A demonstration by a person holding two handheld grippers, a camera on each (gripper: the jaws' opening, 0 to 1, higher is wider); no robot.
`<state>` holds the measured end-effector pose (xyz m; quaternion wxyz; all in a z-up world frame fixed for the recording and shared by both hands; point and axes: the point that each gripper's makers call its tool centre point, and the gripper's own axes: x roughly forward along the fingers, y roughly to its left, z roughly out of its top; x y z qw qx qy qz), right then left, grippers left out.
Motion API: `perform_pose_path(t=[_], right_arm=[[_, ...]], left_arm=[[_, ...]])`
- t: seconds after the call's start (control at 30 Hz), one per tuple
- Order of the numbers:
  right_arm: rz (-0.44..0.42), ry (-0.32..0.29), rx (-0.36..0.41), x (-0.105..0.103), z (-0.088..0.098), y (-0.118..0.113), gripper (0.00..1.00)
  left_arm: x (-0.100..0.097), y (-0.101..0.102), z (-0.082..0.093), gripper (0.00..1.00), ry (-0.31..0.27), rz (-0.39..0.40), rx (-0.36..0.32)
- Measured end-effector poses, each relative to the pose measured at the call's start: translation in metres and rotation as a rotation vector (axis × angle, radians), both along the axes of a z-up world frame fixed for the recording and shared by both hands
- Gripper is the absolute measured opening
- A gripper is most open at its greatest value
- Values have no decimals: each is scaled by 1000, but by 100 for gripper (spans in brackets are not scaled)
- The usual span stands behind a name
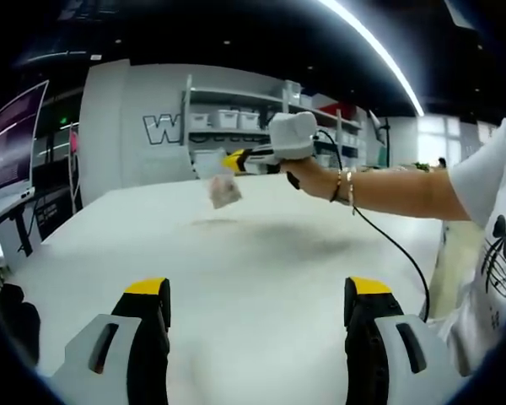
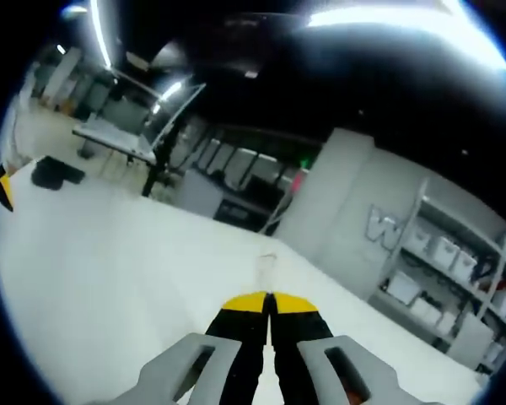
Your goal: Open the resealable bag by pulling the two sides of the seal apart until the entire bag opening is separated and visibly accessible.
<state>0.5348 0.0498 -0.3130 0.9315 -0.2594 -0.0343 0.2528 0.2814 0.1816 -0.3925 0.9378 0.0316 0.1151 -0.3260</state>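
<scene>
Resealable bag [image 1: 224, 191] hung above the counter [image 1: 261, 278], pinched at one edge by right tongs [image 1: 228, 162], jaws closed on it. Left tongs [image 1: 257, 297] gaped wide, empty, well short of bag. Best approach, prob.: bring left to opposite seal lip, grip near right's hold, pull apart evenly.

Yellow-tipped black jaws on the grey left hand-held gripper [image 1: 259, 302], a white table [image 1: 261, 253], a clear resealable bag [image 1: 224, 191].

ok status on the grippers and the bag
Left gripper open, low over the table. Right gripper shut on the bag, held in the air. Nothing in the way.
</scene>
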Motion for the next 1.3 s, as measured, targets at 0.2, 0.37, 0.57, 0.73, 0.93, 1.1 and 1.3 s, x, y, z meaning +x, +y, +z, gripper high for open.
perform_pose_path(t=[0.2,0.37,0.57,0.73,0.93,1.1,1.3], right_arm=[[3,-2,7,-8,0,-4,0],[7,-12,25,-18,4,-6,0],[16,-7,47,-30,2,-8,0],[29,-12,64,-42,5,-9,0],[42,4,89,-53,2,-12,0],[50,-1,104,-59,4,-14,0],[61,-4,115,-74,4,-15,0]], left_arm=[[-2,-2,0,83,0,-6,1],[-2,0,2,83,-3,0,-2],[-3,1,2,83,-2,1,-9],[-4,1,1,83,4,1,-10],[-3,-4,1,83,8,-4,-19],[-4,-7,-2,82,15,-12,-10],[-4,-7,-2,82,14,-14,-17]])
